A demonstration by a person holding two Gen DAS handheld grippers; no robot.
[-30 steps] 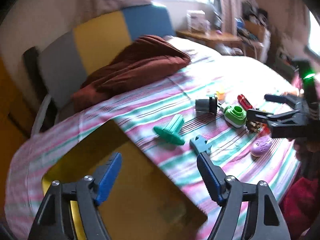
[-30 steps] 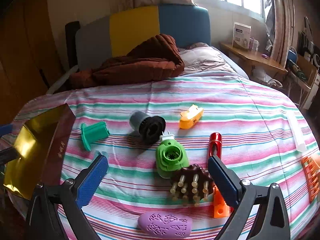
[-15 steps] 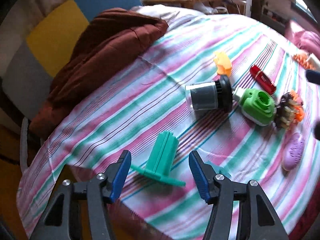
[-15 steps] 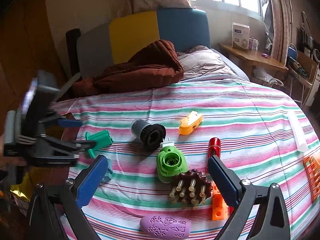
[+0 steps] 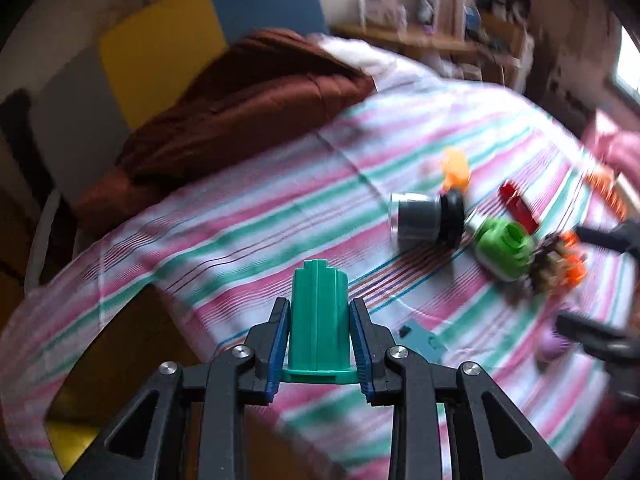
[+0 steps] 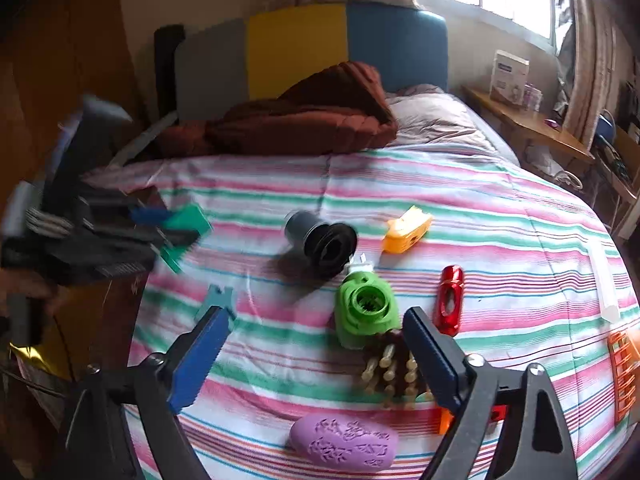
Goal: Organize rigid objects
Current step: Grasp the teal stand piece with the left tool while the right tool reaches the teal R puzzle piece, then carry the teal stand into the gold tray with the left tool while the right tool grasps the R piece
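1. The left gripper (image 5: 318,340) has just closed, and its blue pads now clamp the teal piece (image 5: 318,320) by its ribbed body, flange toward the camera. From the right wrist view, the piece sits at the left edge of the bed, beside the gold box (image 6: 36,360).
2. The right gripper (image 6: 316,344) has nothing between its jaws; they have narrowed a little but stand wide apart, over the green gadget (image 6: 366,312) and the brown massager (image 6: 390,368).
3. I'd judge the tidying as barely begun: one item is gripped, and I can't tell whether anything is in the box.
4. Still loose on the striped sheet (image 6: 480,208): the black cup (image 6: 324,240), orange clip (image 6: 406,230), red tool (image 6: 450,300), purple soap-shaped thing (image 6: 344,442), a small blue-grey piece (image 6: 218,298), an orange grid (image 6: 624,372) at the right edge, and a white stick (image 6: 604,276).
5. What's left, as I see it, is carrying the teal piece to the box, then everything else.
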